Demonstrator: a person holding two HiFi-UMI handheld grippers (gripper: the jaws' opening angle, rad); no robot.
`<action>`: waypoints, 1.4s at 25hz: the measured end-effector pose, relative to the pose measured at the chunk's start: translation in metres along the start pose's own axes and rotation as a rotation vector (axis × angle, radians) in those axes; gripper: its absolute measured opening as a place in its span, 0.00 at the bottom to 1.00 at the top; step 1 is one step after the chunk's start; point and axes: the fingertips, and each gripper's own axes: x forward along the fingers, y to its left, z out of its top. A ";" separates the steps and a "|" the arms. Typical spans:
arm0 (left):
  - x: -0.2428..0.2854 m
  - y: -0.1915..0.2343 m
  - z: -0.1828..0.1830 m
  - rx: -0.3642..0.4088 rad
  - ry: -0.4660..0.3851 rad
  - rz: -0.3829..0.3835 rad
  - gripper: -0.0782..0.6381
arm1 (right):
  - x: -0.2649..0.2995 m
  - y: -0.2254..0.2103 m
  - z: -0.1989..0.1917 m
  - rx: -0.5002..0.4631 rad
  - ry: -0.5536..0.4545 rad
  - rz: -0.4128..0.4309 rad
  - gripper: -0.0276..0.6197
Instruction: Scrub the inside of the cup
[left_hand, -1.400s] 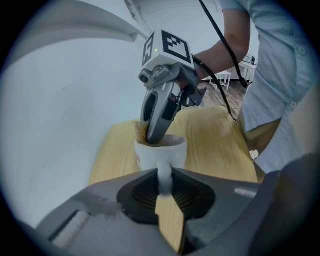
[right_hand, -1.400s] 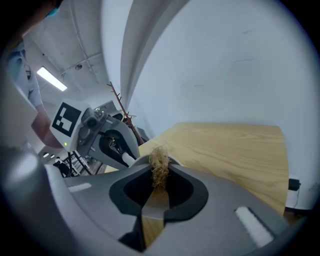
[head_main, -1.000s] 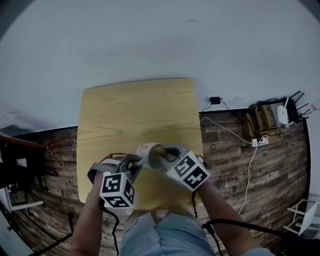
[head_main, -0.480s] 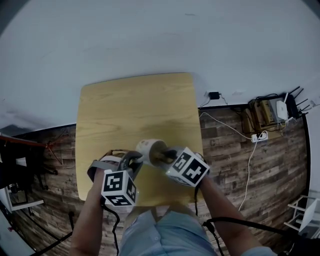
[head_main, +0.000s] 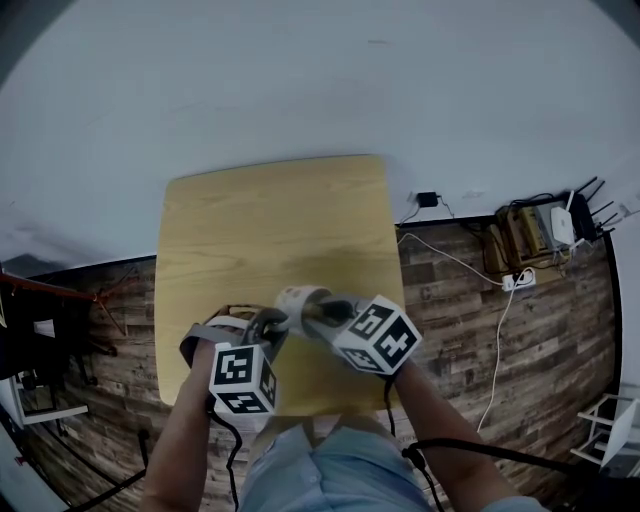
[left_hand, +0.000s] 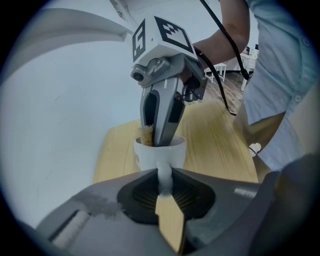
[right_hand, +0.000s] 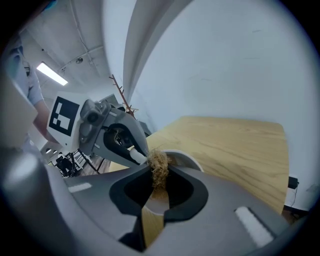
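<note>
My left hand-held gripper (left_hand: 165, 186) pinches the hard, probably breakable cup (left_hand: 161, 154) by its handle (left_hand: 164, 176), while my right hand-held gripper (right_hand: 159, 176) squeezes the soft scrubber (right_hand: 159, 166) inside the cup.

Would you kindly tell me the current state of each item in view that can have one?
white ceramic cup: held by its handle, scrubber inside it.
tan fibrous scrubber: gripped, pushed into the cup's mouth.
left hand-held gripper: shut on the cup's handle.
right hand-held gripper: shut on the scrubber, tips reaching into the cup.
</note>
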 end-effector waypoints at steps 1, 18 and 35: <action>0.000 0.000 0.000 0.001 0.001 -0.001 0.21 | -0.002 -0.002 0.001 -0.001 -0.007 -0.011 0.13; -0.001 -0.004 0.000 0.018 0.009 0.000 0.21 | -0.024 -0.029 -0.015 -0.126 0.010 -0.193 0.13; 0.001 -0.004 -0.002 0.025 0.017 0.000 0.21 | -0.015 0.021 -0.018 0.055 -0.023 -0.084 0.13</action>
